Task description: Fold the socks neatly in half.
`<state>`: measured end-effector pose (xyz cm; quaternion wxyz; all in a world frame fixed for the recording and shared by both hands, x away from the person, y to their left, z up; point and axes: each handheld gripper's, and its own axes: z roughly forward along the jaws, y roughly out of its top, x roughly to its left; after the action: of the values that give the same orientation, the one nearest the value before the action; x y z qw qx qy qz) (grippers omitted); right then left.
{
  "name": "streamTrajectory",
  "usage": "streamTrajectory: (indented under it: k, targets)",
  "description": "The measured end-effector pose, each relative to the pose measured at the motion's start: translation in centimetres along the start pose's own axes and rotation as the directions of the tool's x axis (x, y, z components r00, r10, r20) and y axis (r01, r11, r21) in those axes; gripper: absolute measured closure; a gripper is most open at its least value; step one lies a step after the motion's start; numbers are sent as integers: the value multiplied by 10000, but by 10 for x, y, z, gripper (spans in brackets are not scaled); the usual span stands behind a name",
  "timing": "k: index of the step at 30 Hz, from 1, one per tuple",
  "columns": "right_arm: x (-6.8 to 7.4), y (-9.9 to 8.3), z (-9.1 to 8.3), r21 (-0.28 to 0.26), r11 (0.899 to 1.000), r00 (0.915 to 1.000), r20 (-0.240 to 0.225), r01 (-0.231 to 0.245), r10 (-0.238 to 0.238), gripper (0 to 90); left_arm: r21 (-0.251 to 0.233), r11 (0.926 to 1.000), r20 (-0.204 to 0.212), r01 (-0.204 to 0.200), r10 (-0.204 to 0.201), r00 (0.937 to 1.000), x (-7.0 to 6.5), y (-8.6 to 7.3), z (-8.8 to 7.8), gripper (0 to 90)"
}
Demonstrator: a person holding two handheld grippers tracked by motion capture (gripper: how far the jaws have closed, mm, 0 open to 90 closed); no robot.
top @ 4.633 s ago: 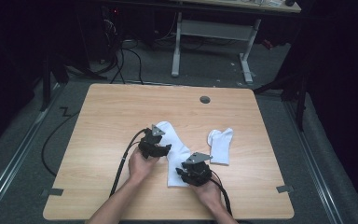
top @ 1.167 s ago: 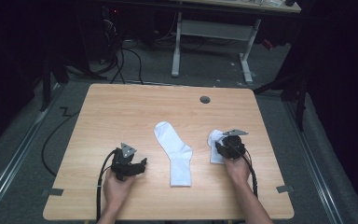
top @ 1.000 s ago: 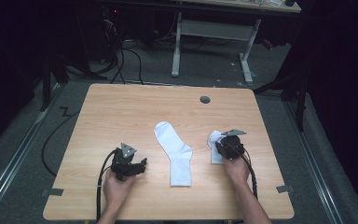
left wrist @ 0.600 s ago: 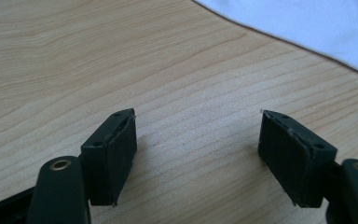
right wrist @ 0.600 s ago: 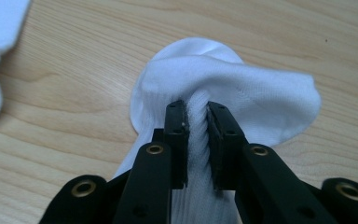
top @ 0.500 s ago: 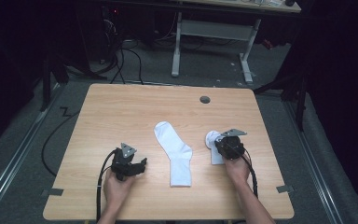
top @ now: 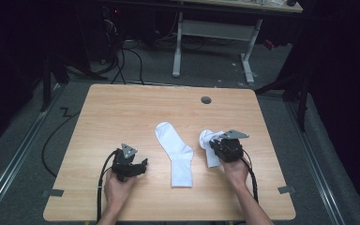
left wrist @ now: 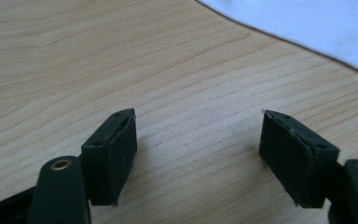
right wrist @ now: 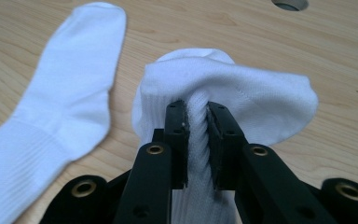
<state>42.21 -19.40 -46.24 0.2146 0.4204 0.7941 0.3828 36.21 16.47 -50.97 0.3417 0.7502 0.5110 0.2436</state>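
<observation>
White cotton bunches between my right claw's pads: it has just been closing and now pinches the right sock at its ribbed end, at the table's right side. 1 sock already lies flat mid-table. My left claw rests on bare wood, jaws wide, holding nothing. I judge we're at the pickup of sock 2; next I'd carry it over beside or onto the flat one, keeping the pinch firm so the fabric doesn't slip out.
</observation>
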Motion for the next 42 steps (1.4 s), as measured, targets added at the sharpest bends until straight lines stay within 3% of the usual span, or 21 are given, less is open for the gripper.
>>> streamTrajectory:
  k: [9, 24, 35, 42]
  targets:
    - [26, 11, -1, -105, 9997, 9974, -687, 229, -236, 793, -9, 10000, -9, 24, -24, 10000, 0, 0, 0, 280]
    - [68, 21, 19, -26, 9996, 9872, -1572, 280, -281, 792, 12, 10000, -3, 24, -24, 10000, 0, 0, 0, 277]
    - [87, 21, 40, 306, 9983, 9849, -1671, 500, -442, 790, 8, 10000, 21, 1, -1, 10000, -1, 1, 0, 284]
    - [91, 15, 48, 502, 9971, 9868, -1543, 574, -490, 785, -92, 9999, 172, -41, 43, 9998, -2, 2, 1, 372]
